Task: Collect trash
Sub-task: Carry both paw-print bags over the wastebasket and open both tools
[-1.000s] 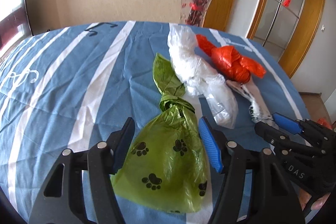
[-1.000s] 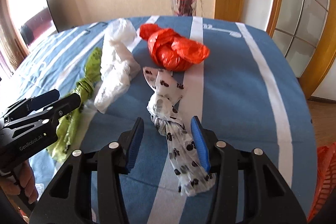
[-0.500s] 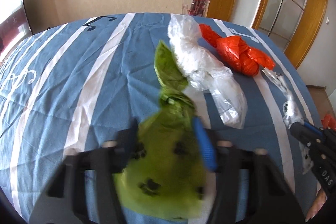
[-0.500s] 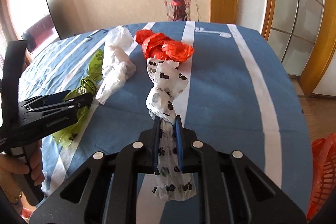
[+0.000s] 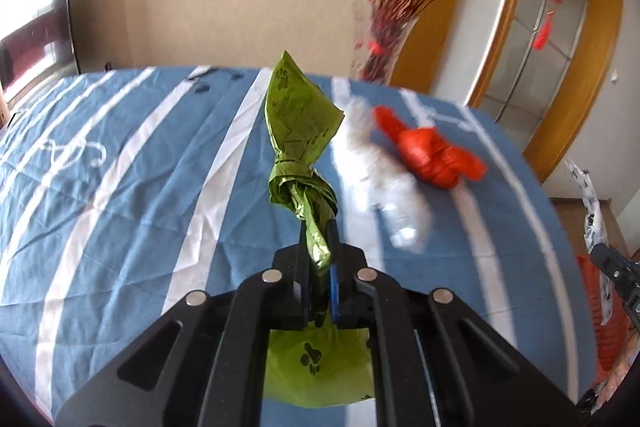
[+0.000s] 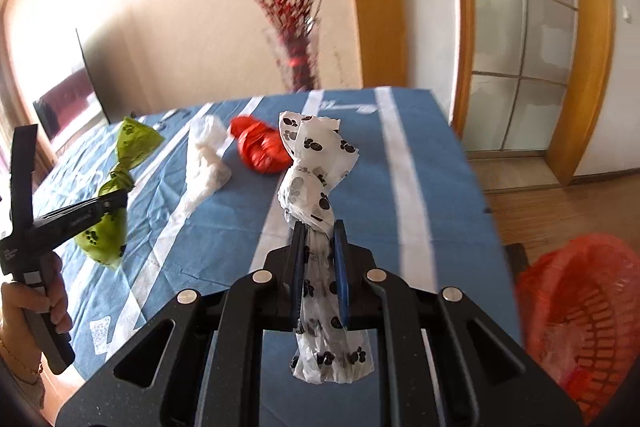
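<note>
My left gripper (image 5: 319, 247) is shut on the neck of a green paw-print bag (image 5: 298, 131), which hangs off the blue striped tablecloth (image 5: 132, 187); the same green bag (image 6: 108, 231) dangles from it in the right wrist view. My right gripper (image 6: 318, 239) is shut on a white bag with black paw prints (image 6: 316, 163), also lifted clear. A clear white bag (image 5: 384, 183) and a knotted red bag (image 5: 432, 151) still lie on the cloth.
A red mesh bin lined with red plastic (image 6: 580, 319) stands on the wooden floor off the table's right edge. A glass vase of red branches (image 6: 300, 67) is at the far table edge. A hand (image 6: 36, 311) holds the left gripper's handle.
Both grippers closed on their bags and lifted them off the cloth. The green bag now hangs from the left gripper, the white paw-print bag from the right, which swung toward the red bin.
</note>
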